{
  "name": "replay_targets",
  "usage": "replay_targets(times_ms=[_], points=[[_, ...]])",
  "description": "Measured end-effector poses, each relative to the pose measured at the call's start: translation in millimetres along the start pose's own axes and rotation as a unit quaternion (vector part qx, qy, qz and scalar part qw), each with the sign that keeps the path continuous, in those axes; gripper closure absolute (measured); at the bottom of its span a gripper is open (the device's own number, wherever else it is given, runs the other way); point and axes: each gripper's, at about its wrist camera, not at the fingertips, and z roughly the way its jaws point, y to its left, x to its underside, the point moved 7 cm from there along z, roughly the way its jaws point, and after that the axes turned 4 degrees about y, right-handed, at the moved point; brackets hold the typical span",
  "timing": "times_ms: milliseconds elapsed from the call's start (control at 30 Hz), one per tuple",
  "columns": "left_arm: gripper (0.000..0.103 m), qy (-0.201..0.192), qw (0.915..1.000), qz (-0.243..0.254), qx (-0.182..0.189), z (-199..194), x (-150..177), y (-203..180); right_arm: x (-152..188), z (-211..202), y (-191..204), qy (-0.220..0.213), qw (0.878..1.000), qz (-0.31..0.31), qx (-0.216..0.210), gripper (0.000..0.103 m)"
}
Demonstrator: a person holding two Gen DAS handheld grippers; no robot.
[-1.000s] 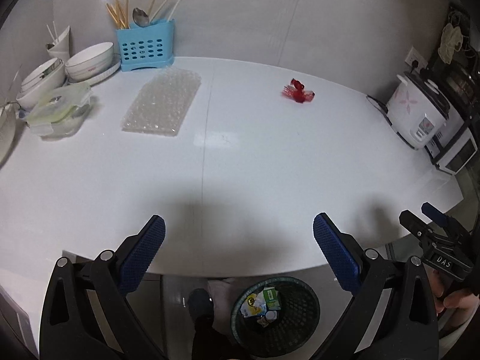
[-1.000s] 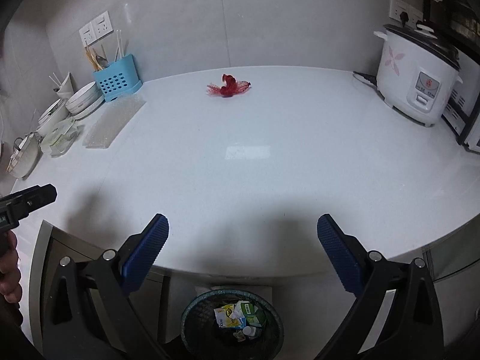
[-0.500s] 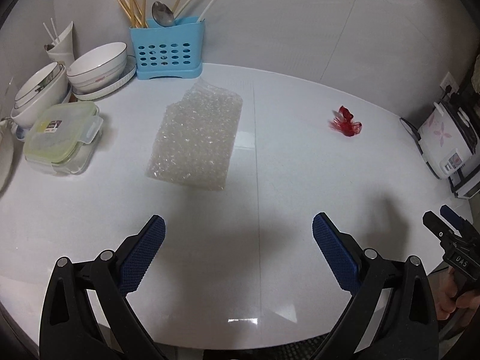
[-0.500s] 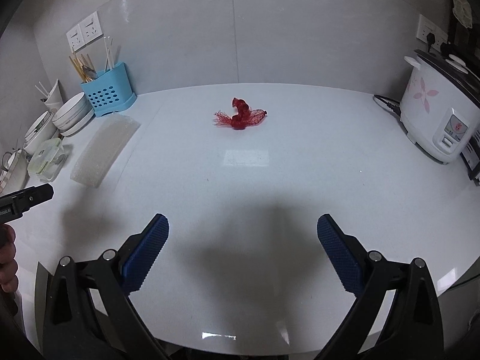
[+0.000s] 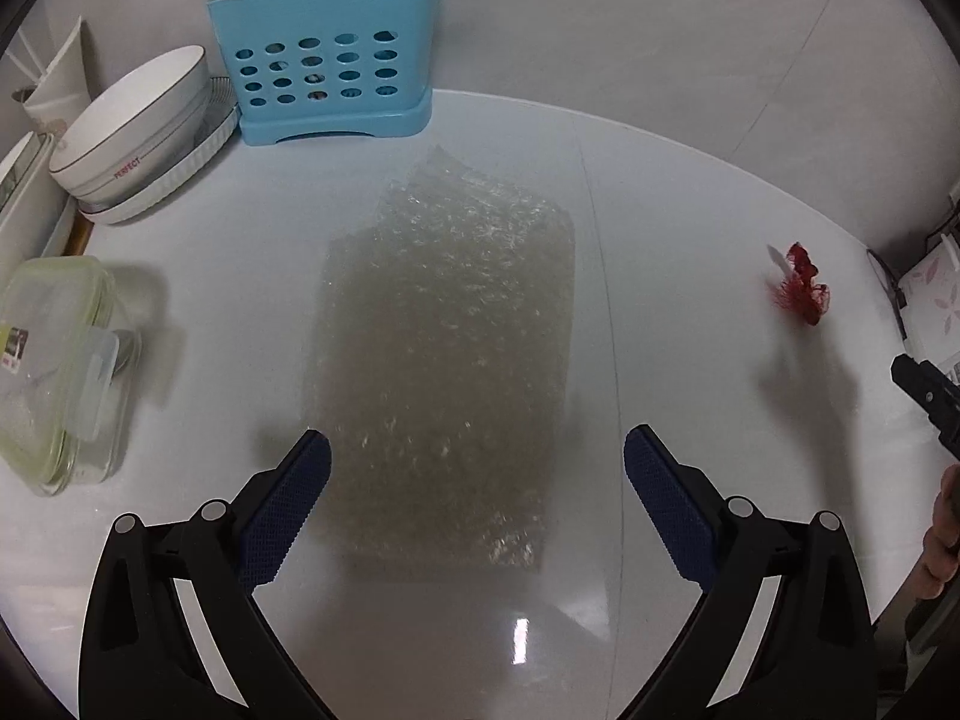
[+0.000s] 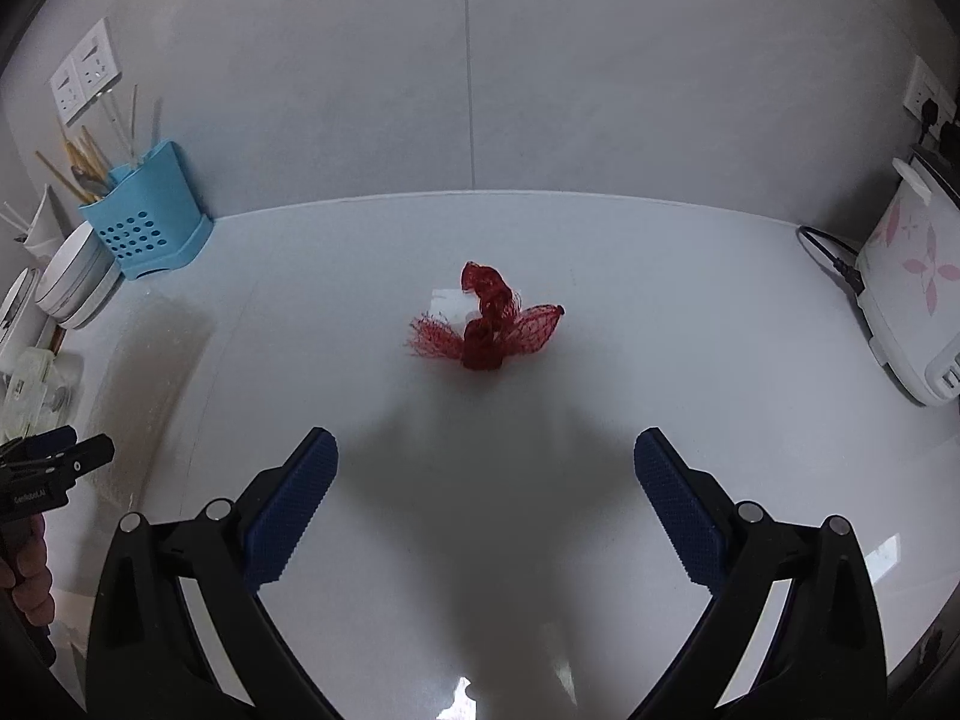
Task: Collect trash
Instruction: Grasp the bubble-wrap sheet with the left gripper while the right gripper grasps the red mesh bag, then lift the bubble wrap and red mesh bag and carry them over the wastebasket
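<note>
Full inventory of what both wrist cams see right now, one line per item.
bubble wrap sheet: 1, clear, counter centre-left, between the left fingers
red mesh netting: 1, red, mid-counter, ahead of right gripper
utensil holder: 1, blue, back left by wall
bowls: stacked, white, left of holder
food container: 1, clear with green lid, left edge
rice cooker: 1, white with pink flowers, right
counter: 1, white
left gripper: open, empty
right gripper: open, empty
</note>
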Motion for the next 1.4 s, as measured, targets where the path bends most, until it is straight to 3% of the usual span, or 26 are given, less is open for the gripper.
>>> replay_targets(times_ms=[200,433,567,767,967,1033,1400], points=[[0.007,0.02,0.9998,0.002,-0.007,22.9,-20.1,7.7,-33.5,44.4,-2.7,0.034,0.999,0.022,0.007,0.014],[0.009,0.044,0.9989,0.011,-0.012,45.5,-24.4,6.6,-47.7,91.0,-5.0,0.084,0.995,0.051,0.009,0.024],[0.01,0.048,0.9985,0.02,-0.02,51.7,-25.5,2.6,-48.5,107.7,-2.7,0.101,0.993,0.057,0.006,0.035],[0.017,0.063,0.9964,0.035,-0.044,56.1,-23.2,-4.6,-43.9,116.8,1.8,0.119,0.992,0.049,0.004,0.063],[0.057,0.078,0.9952,0.046,-0.038,52.2,-24.4,-22.0,-39.6,116.6,1.4,0.116,0.992,0.037,0.011,0.082],[0.08,0.081,0.9953,0.045,-0.026,50.2,-24.0,-25.6,-38.7,115.7,0.6,0.118,0.992,0.039,0.007,0.086],[0.084,0.059,0.9971,0.042,-0.025,30.5,-16.5,-29.7,-31.2,89.9,1.7,0.101,0.994,0.044,-0.013,0.089]])
